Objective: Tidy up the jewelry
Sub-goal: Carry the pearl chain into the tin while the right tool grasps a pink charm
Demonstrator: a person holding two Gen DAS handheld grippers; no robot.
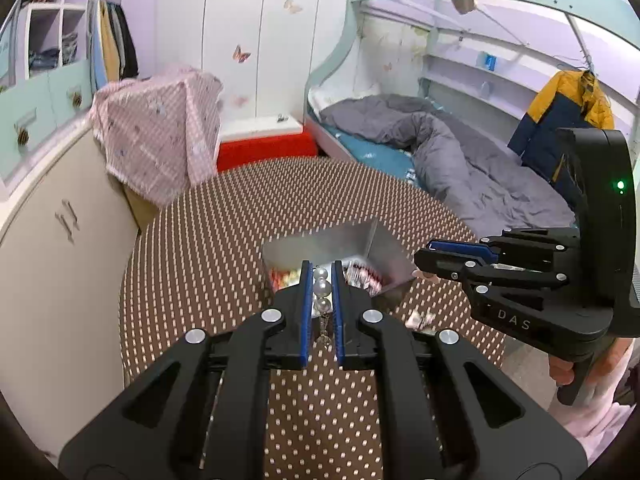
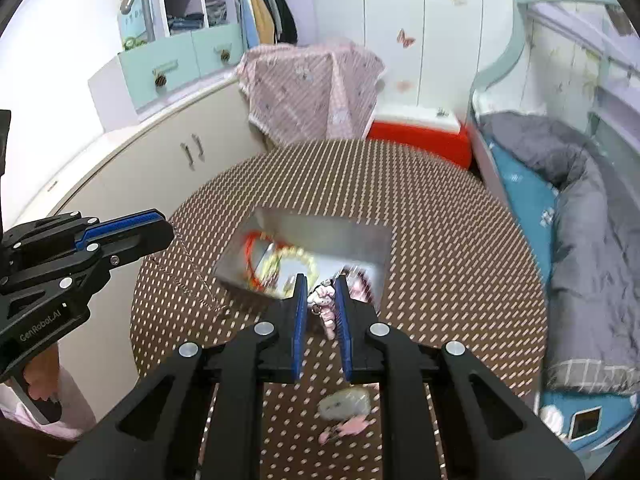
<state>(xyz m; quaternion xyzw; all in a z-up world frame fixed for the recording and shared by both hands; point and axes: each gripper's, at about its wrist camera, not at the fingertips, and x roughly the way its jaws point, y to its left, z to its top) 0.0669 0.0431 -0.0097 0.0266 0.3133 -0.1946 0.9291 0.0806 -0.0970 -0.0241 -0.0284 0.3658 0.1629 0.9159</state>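
1. The table (image 1: 192, 240) is the largest thing. It is round and wears a brown cloth with small pale dashes; the cloth looks soft and a little grippy, so small pieces should not roll far on it.

2. The metal box (image 2: 344, 236) stands near the middle of the table. Its walls are thin, shiny and stiff, and it has no lid. Inside lie a red cord bracelet (image 2: 250, 256) and a ring of pale beads (image 2: 296, 258), partly blurred.

3. The left gripper (image 1: 322, 280) has its blue pads almost together, with a pearl piece (image 1: 322, 288) pinched between them, just in front of the box. The pearls are round, smooth and hard, so I judge them slippery. A thin chain (image 2: 188, 260) hangs below and, in the right view, trails down onto the cloth; it is limp and light, and may catch on the box edge.

4. The right gripper (image 2: 322, 296) is also nearly shut, on a small pink charm (image 2: 322, 300) at the near rim of the box. The charm looks light and knobbly; its exact shape I cannot tell.

5. Two small pieces (image 2: 346, 402) lie on the cloth under the right gripper, one pale, one pink. They look tiny and are best taken at their thickest part.
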